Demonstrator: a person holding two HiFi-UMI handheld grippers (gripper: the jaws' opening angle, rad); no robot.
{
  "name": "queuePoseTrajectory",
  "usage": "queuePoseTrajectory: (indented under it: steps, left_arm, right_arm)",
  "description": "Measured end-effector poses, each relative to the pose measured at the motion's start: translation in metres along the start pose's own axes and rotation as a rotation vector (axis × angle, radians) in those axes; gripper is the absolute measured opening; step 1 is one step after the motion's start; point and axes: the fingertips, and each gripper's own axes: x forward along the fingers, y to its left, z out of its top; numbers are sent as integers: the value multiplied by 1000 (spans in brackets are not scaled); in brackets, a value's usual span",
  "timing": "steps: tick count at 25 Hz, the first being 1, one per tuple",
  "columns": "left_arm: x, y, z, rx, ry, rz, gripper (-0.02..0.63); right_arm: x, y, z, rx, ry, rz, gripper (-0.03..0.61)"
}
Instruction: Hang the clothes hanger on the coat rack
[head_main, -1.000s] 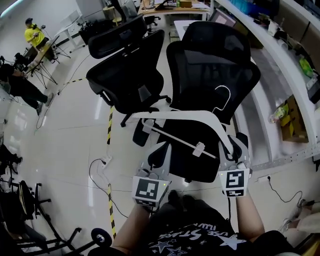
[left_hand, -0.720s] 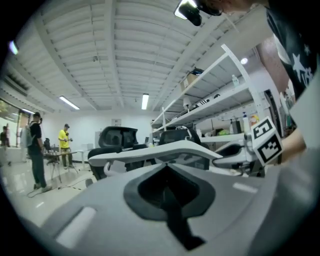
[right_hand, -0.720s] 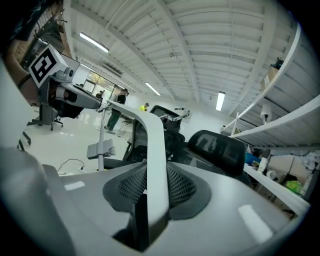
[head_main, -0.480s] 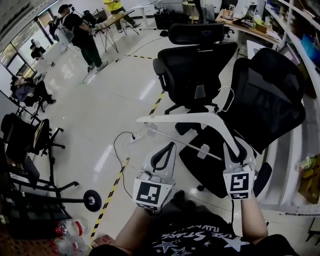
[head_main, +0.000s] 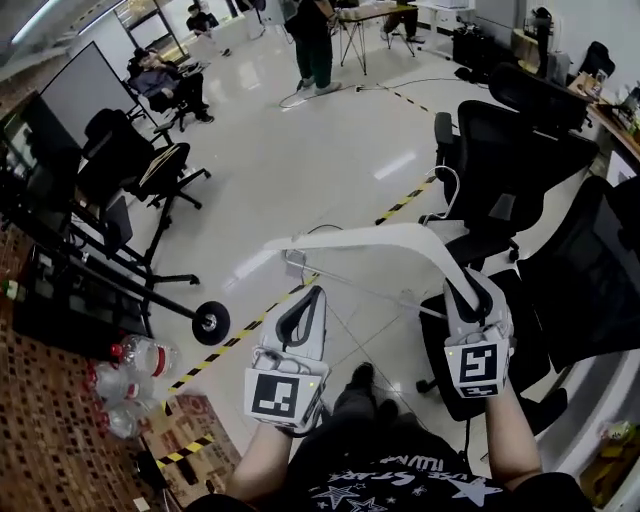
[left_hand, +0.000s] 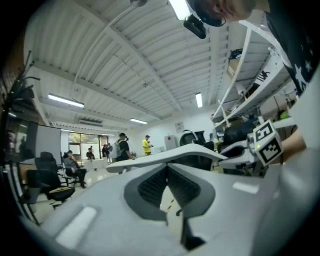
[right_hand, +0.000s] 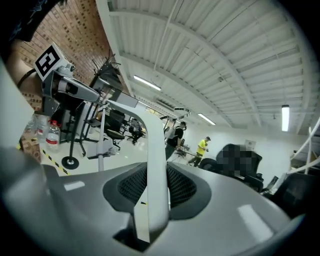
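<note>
one clothes hanger (head_main: 380, 238) and two grippers — a left gripper (head_main: 312, 295), a right gripper (head_main: 466, 290).

The clothes hanger (head_main: 380, 238) looks like smooth white plastic with a faint sheen, and its hook (head_main: 452, 190) is thin bright metal wire. The left tool (head_main: 303, 312) and the right tool (head_main: 468, 292) have matt grey plastic shells with dark, finely ribbed pads (right_hand: 182, 187) (rubbery by the look). The floor (head_main: 300, 150) is glossy and mirrors the lights. The office chairs (head_main: 505, 150) have black mesh backs. The water bottles (head_main: 135, 358) are clear plastic. The wall (right_hand: 75, 30) is rough red brick.
</note>
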Motion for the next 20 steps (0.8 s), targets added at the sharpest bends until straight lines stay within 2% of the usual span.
queuePoseTrajectory:
  steps: [6,11,14,20]
  left_arm:
    - [-50,41,-3,31,23,183,5]
    - [-82,72,-9,19,23,297,5]
    - [-100,90,-13,20,13,340,5]
    - [-131,136,-25,41,4,413,5]
  right_arm:
    - [41,64,38,-76,-120,195,117]
    - [64,113,75,-153,-189,302,117]
    - [70,145,91,-151,-219,368,117]
    - [90,203,132,-217,-282,462,117]
